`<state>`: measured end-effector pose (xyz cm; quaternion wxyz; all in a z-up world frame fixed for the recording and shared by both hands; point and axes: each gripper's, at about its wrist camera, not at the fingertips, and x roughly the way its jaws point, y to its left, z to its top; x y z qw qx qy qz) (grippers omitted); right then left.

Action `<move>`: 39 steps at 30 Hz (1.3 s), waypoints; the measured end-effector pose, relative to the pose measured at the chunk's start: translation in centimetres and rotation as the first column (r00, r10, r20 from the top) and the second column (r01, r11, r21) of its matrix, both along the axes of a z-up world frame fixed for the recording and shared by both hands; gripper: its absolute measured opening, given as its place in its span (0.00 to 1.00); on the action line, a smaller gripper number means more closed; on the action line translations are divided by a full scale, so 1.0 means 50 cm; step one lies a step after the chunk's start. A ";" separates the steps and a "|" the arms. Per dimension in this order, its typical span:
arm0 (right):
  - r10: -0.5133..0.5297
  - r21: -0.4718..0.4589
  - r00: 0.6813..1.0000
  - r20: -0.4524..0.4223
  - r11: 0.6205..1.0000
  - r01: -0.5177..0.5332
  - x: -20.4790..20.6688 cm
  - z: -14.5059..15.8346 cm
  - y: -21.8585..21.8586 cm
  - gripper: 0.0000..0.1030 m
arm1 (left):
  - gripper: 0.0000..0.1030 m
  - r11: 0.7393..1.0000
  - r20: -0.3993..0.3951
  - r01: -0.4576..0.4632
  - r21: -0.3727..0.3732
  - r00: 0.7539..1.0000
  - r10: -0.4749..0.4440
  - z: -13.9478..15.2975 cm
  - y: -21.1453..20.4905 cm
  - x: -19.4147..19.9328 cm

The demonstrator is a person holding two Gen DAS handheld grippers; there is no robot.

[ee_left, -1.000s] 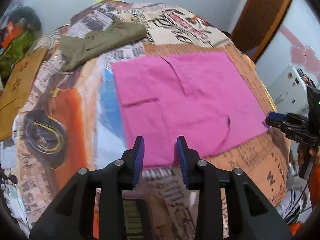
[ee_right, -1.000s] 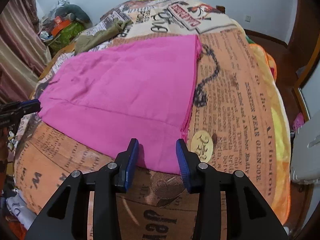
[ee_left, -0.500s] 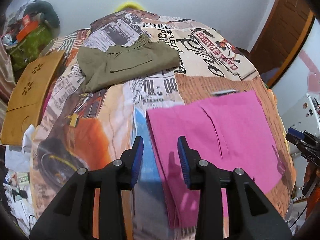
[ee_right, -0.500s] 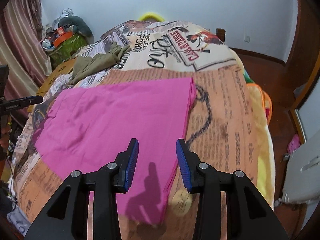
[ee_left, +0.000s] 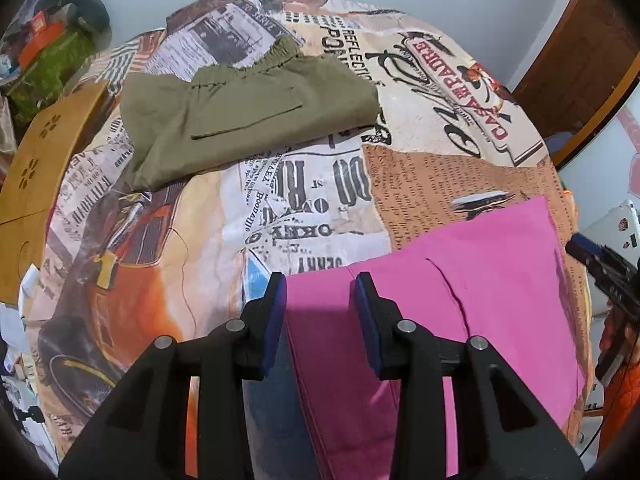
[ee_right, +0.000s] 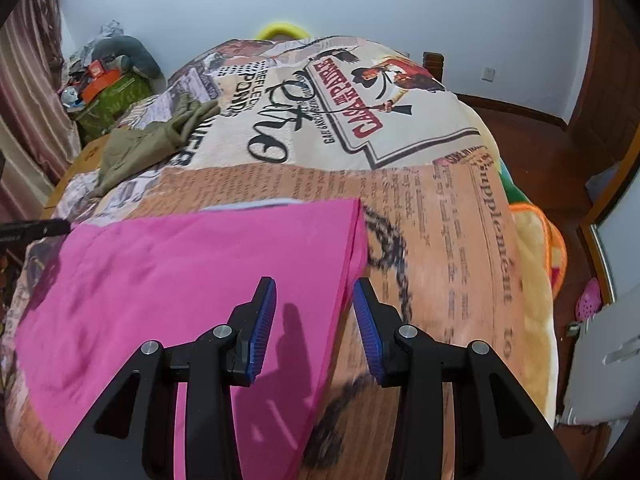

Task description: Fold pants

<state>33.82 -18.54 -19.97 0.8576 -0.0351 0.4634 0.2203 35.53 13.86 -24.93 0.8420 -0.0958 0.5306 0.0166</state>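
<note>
Pink pants lie folded flat on the printed bedspread. My left gripper hovers open over their far left corner, nothing between its blue pads. In the right wrist view the pink pants fill the lower left, and my right gripper stands open above their right edge, casting a shadow on the cloth. Each gripper shows at the edge of the other's view: the right gripper and the left gripper. Folded olive pants lie farther up the bed.
A wooden board leans at the bed's left side, with a green box and clutter behind it. A yellow ring sits at the bed's far end. A white unit stands on the right by the wooden floor.
Both grippers have travelled from the near edge of the pink pants toward their far end, along the left and right sides. The jaws kept the same gap. The pants lie unmoved.
</note>
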 end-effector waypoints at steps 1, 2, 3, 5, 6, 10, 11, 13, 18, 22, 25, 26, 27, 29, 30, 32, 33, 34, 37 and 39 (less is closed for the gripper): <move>-0.004 0.000 1.000 -0.001 1.000 0.004 0.016 -0.008 0.002 0.36 | 0.34 1.000 0.004 0.010 -0.019 1.000 -0.010 -0.004 0.001 0.001; -0.005 0.000 1.000 0.000 1.000 0.005 0.025 -0.013 0.004 0.36 | 0.36 0.999 0.006 0.018 -0.036 1.000 -0.018 -0.008 0.002 0.003; -0.005 -0.001 1.000 0.005 1.000 0.005 0.035 -0.019 0.006 0.36 | 0.36 0.999 0.001 0.016 -0.041 1.000 -0.016 -0.016 0.003 0.003; 0.003 -0.018 1.000 0.011 1.000 -0.003 0.054 -0.033 0.014 0.37 | 0.36 0.999 -0.009 0.017 -0.047 1.000 -0.017 -0.026 0.003 0.003; 0.006 -0.023 1.000 0.006 1.000 -0.006 0.062 -0.040 0.017 0.38 | 0.36 0.999 -0.013 0.018 -0.048 1.000 -0.019 -0.033 0.001 0.000; 0.000 -0.002 1.000 -0.030 1.000 0.000 0.090 -0.070 0.019 0.41 | 0.36 0.999 -0.010 0.028 -0.028 1.000 -0.028 -0.035 -0.010 -0.008; -0.002 0.012 0.999 -0.035 1.000 0.002 0.093 -0.073 0.019 0.41 | 0.36 0.999 -0.011 0.029 -0.021 1.000 -0.029 -0.034 -0.010 -0.011; -0.007 0.042 0.999 -0.047 0.999 0.009 0.099 -0.077 0.018 0.41 | 0.41 1.000 -0.005 0.013 -0.010 1.000 -0.013 -0.028 -0.005 -0.018; 0.003 0.064 0.999 -0.047 0.998 0.000 0.096 -0.080 0.020 0.41 | 0.49 1.000 0.002 -0.015 -0.024 1.000 0.015 -0.027 0.010 -0.024; 0.031 0.066 0.999 -0.035 0.997 -0.029 0.090 -0.079 0.028 0.32 | 0.48 0.996 -0.022 -0.016 -0.082 1.000 0.015 -0.042 0.013 -0.010; 0.049 0.060 0.999 -0.023 0.997 -0.048 0.086 -0.077 0.036 0.18 | 0.38 0.994 -0.009 -0.037 -0.103 0.999 0.036 -0.041 0.018 -0.006; 0.050 0.049 0.999 -0.014 0.998 -0.049 0.085 -0.077 0.040 0.15 | 0.30 0.993 -0.001 -0.039 -0.107 0.999 0.039 -0.039 0.018 -0.006; 0.055 0.035 0.998 0.001 0.998 -0.055 0.082 -0.076 0.044 0.13 | 0.23 0.994 0.015 -0.034 -0.108 0.999 0.036 -0.036 0.015 -0.009; 0.060 0.009 0.998 0.024 0.998 -0.060 0.078 -0.075 0.049 0.08 | 0.17 0.997 0.037 -0.023 -0.074 0.999 0.026 -0.031 0.005 -0.013; 0.063 -0.003 0.997 0.034 0.998 -0.063 0.077 -0.075 0.053 0.08 | 0.15 0.999 0.053 -0.018 -0.030 0.998 0.019 -0.026 -0.007 -0.017; 0.068 -0.039 0.996 0.063 0.997 -0.066 0.072 -0.075 0.061 0.06 | 0.09 1.000 0.069 -0.012 0.025 0.998 0.011 -0.021 -0.020 -0.022; 0.072 -0.062 0.995 0.073 0.996 -0.068 0.071 -0.076 0.066 0.05 | 0.02 0.996 0.078 -0.028 0.088 0.997 0.021 -0.018 -0.026 -0.026; 0.076 -0.077 0.994 0.077 0.995 -0.070 0.071 -0.077 0.069 0.05 | 0.02 0.990 0.081 -0.044 0.137 0.996 0.033 -0.018 -0.026 -0.028; 0.079 -0.125 0.993 0.091 0.990 -0.067 0.073 -0.083 0.078 0.04 | 0.02 0.997 0.048 -0.049 0.063 0.998 0.046 -0.035 0.002 -0.027; 0.079 -0.137 0.994 0.078 0.988 -0.068 0.079 -0.091 0.081 0.04 | 0.02 0.999 0.032 -0.042 0.024 0.999 0.042 -0.043 0.015 -0.021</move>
